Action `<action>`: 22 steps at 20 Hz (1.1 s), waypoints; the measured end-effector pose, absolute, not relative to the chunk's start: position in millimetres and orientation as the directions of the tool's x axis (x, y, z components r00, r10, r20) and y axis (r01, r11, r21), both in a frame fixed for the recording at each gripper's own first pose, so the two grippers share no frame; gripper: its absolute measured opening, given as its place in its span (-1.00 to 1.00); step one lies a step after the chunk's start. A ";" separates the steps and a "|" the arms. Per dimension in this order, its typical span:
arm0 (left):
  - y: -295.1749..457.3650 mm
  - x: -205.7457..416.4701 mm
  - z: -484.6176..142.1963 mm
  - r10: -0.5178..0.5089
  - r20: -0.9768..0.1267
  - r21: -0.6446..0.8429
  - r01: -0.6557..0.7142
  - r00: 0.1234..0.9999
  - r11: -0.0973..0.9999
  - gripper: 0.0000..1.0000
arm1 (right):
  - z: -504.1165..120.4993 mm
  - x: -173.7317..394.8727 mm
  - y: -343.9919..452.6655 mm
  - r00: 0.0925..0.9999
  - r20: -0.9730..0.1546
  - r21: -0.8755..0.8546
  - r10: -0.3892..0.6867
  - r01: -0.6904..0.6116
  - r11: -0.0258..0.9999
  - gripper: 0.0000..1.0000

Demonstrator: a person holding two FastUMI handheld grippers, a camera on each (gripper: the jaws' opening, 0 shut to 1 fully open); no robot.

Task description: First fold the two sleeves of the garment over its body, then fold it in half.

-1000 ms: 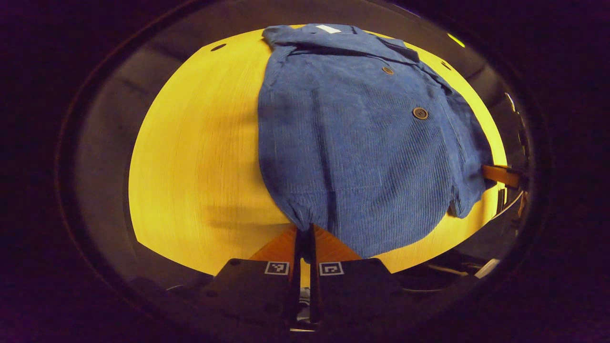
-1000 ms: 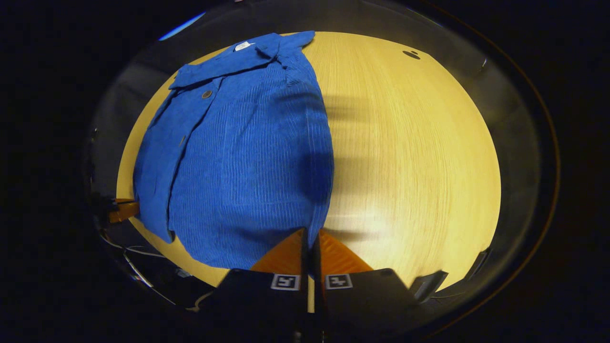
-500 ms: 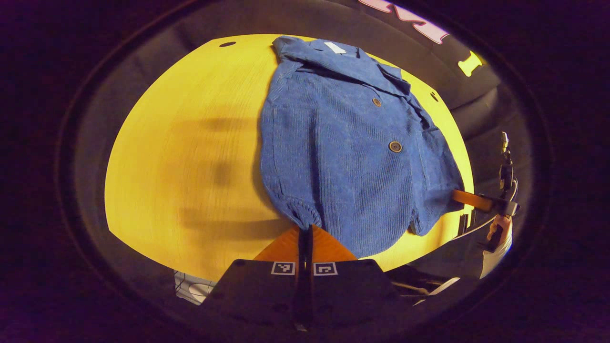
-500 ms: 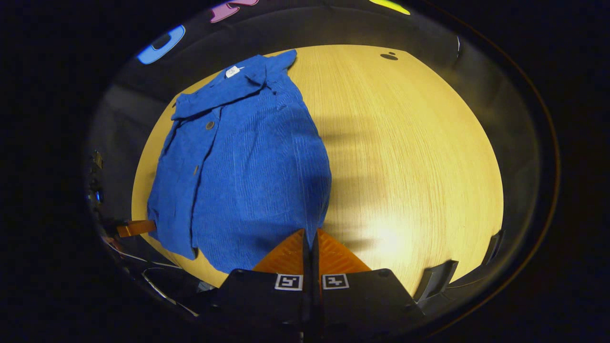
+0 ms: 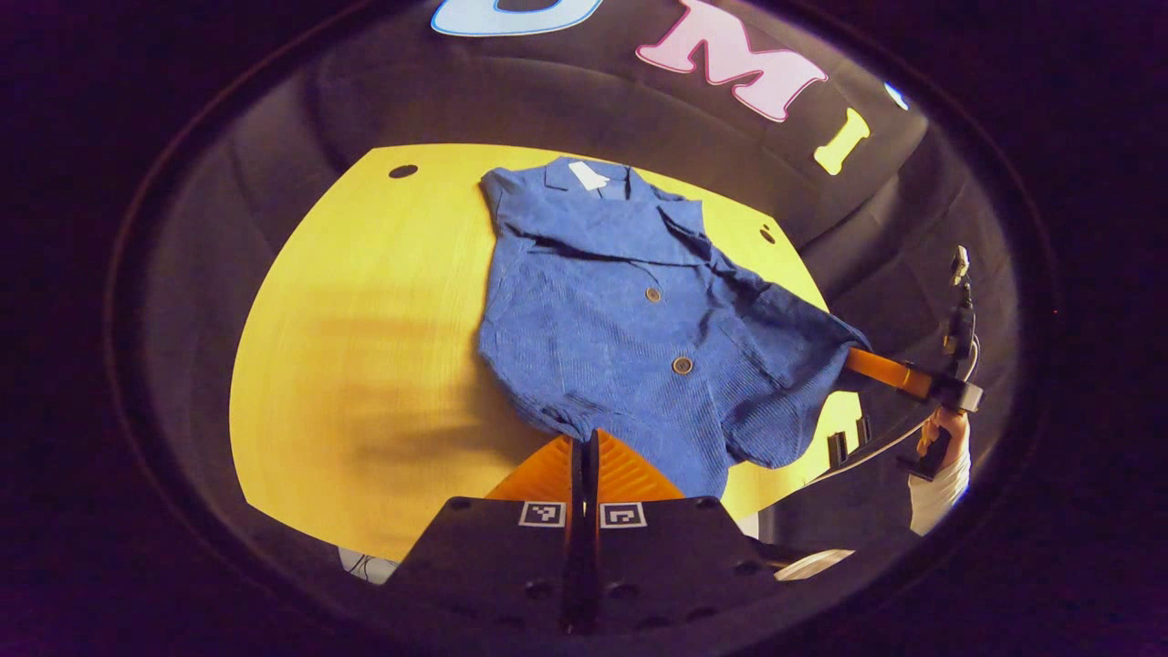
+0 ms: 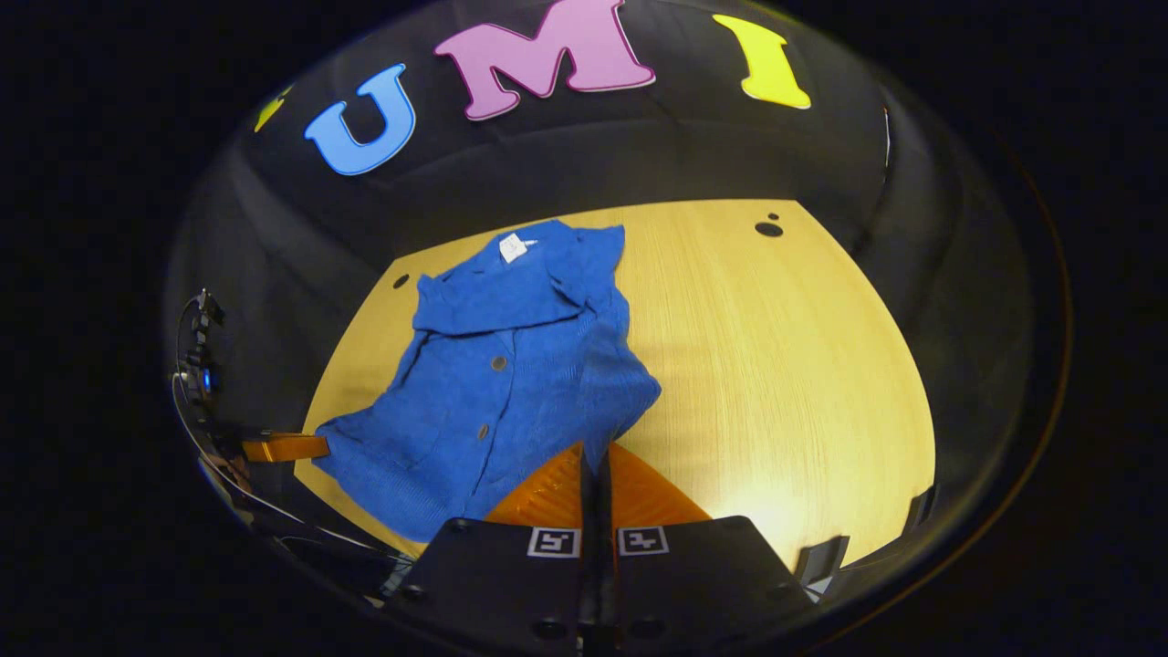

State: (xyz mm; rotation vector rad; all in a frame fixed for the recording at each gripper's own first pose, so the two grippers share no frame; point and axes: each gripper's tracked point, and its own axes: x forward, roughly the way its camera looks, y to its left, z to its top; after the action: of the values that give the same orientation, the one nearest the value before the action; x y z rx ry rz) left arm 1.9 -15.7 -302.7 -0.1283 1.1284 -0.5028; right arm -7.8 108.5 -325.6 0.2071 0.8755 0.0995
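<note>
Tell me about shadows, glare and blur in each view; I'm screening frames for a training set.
Left gripper view: soft smeared shadows on the yellow wooden table left of the blue corduroy jacket, edges bent by fisheye. Right gripper view: bright glare patch on the table near its front edge; jacket reasonably sharp.

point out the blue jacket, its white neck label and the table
blue jacket (image 5: 602,338), left gripper view, chest panel
white neck label (image 6: 513,246), right gripper view, label's middle
table (image 6: 785,365), right gripper view, bare top
</note>
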 end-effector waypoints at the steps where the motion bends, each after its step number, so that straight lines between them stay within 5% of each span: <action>1: -12.4 11.3 -291.8 -0.457 -0.820 -0.357 0.316 0.345 0.879 -1.00 | -317.6 1.2 111.4 0.656 -0.737 0.219 0.165 0.001 0.976 -0.98; 8: 17.2 87.0 -235.9 -0.457 -0.782 -0.322 0.352 0.423 0.879 -1.00 | -257.9 67.2 125.1 0.718 -0.679 0.255 0.154 0.034 0.966 -0.98; 13: 8.1 130.8 -229.7 -0.486 -0.782 -0.359 0.355 0.390 0.863 -1.00 | -236.4 118.5 145.2 0.707 -0.689 0.250 0.159 0.026 0.968 -0.99; 22: 4.1 250.0 -251.4 -0.343 -0.842 -0.248 0.266 0.417 0.932 -1.00 | -270.9 255.7 118.5 0.654 -0.742 0.253 0.148 0.068 0.965 -0.99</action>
State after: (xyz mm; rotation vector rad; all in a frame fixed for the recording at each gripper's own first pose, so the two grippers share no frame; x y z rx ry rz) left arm 250.0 4.1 -251.4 -0.0804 1.0747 -0.3824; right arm 255.7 118.5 -270.9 0.2696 0.8597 0.0457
